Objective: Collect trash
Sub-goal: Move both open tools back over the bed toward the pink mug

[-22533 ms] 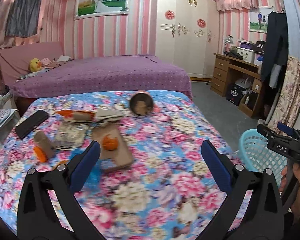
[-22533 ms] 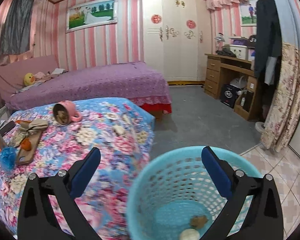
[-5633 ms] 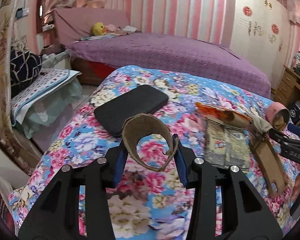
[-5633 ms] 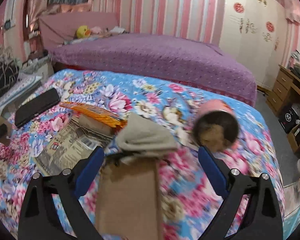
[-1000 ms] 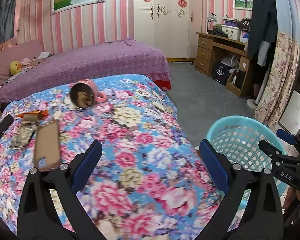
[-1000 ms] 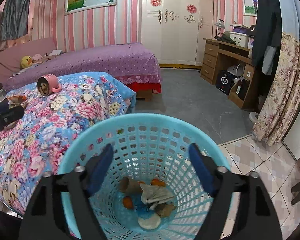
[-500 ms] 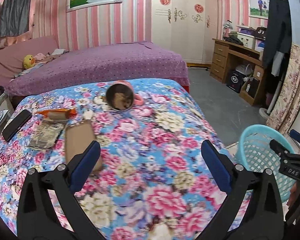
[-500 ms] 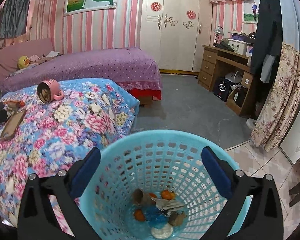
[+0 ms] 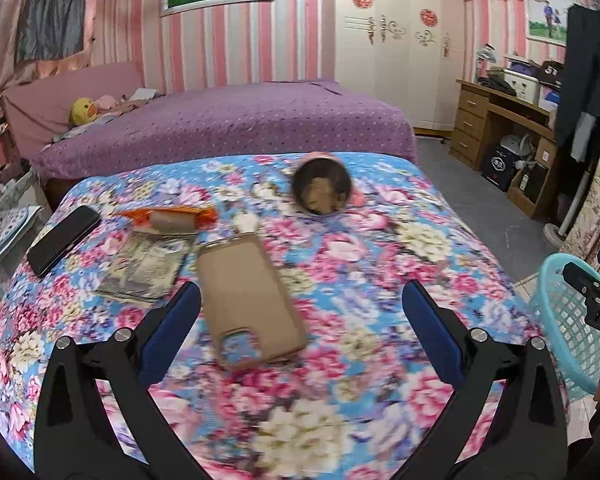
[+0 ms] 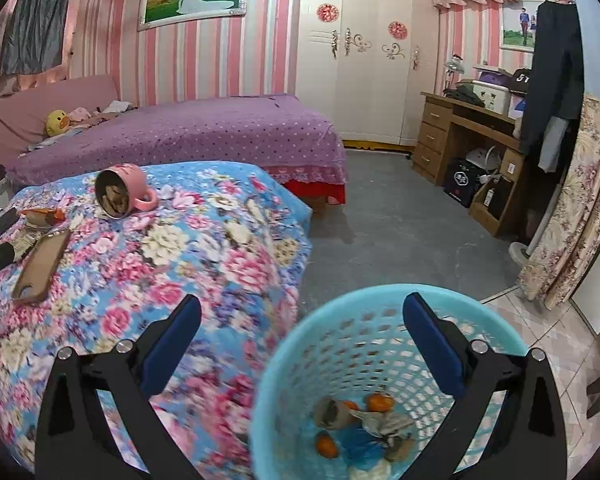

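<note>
My left gripper (image 9: 300, 312) hangs open and empty over the flowered bed (image 9: 360, 264). Ahead of it lie a brown phone case (image 9: 248, 292), a crumpled silver wrapper (image 9: 148, 264), an orange wrapper with a cardboard tube (image 9: 168, 216) and a tipped pink mug (image 9: 322, 190) with scraps inside. My right gripper (image 10: 302, 328) is open and empty above the near rim of the blue trash basket (image 10: 300, 364), which stands on the floor beside the bed and holds orange peels, paper and other scraps (image 10: 360, 428). The mug (image 10: 120, 192) and case (image 10: 40, 266) lie far to its left.
A black phone (image 9: 62, 238) lies at the bed's left edge. Behind is a purple bed (image 9: 228, 124) with a yellow duck toy (image 9: 82, 110). A wooden desk (image 10: 472, 136), a hanging dark coat (image 10: 552, 60) and a flowered curtain (image 10: 572, 208) line the right wall. Grey floor (image 10: 400, 220) lies between.
The left gripper has swung left over the bed, bringing the case and wrappers nearer. The right gripper has drawn back from over the basket toward the bed, its jaws a little wider.
</note>
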